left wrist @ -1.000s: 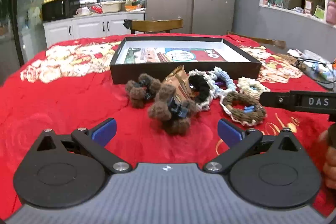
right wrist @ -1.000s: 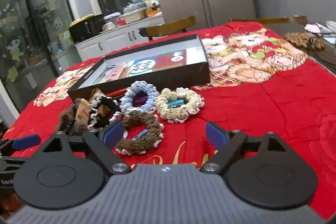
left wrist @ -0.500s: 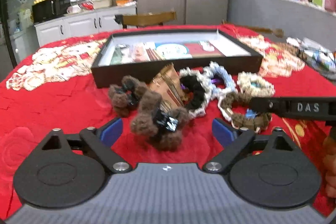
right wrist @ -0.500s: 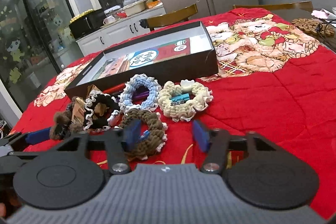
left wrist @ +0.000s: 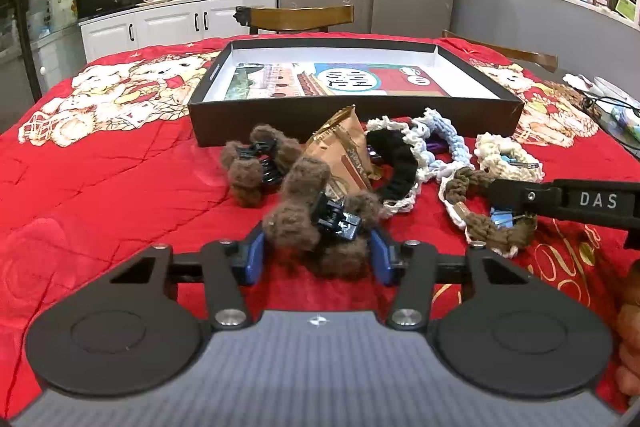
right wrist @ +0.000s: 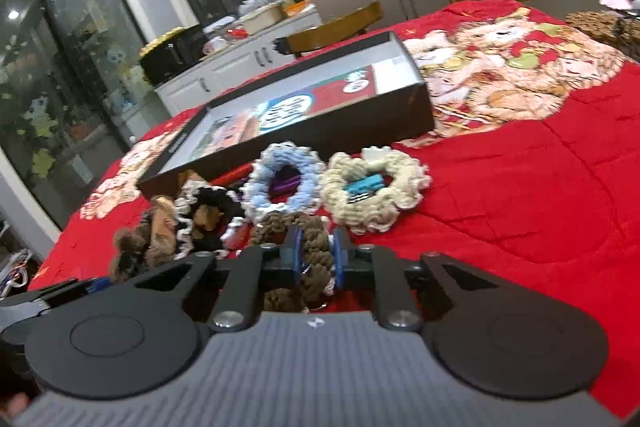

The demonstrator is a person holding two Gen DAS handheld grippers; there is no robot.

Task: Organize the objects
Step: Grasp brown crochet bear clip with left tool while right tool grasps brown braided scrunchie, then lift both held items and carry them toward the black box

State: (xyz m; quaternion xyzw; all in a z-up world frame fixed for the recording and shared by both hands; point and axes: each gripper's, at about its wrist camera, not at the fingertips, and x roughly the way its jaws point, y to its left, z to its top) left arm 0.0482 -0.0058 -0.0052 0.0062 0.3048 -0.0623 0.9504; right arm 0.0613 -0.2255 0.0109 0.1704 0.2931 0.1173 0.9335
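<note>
Nothing is in the black box (left wrist: 352,115) yet beyond its printed lining, so the sorting is only at its start, and every hair piece lies in a loose heap on the red worktop (left wrist: 120,195) just in front of the box's near wall. The left tongs (left wrist: 316,257) are drawn in around the nearest brown fuzzy claw clip (left wrist: 320,215), blue pads touching its fluff on either side, so I judge it gripped, though it rests on the cloth and is not lifted. The right tongs (right wrist: 316,259) are pressed narrowly on the brown crochet scrunchie (right wrist: 308,247), pinching one side of its ring; from the left camera that same scrunchie (left wrist: 484,219) sits under the other tool's black finger. Left untouched are a second brown claw clip (left wrist: 256,167), a tan paper packet (left wrist: 344,155), the black scrunchie with white trim (left wrist: 396,167), the pale blue scrunchie (right wrist: 280,183) and the cream scrunchie (right wrist: 376,191), which has a small blue clip in its middle. If the box is the destination, which seems likely, both held pieces need carrying over its rim, and then five more items follow.
</note>
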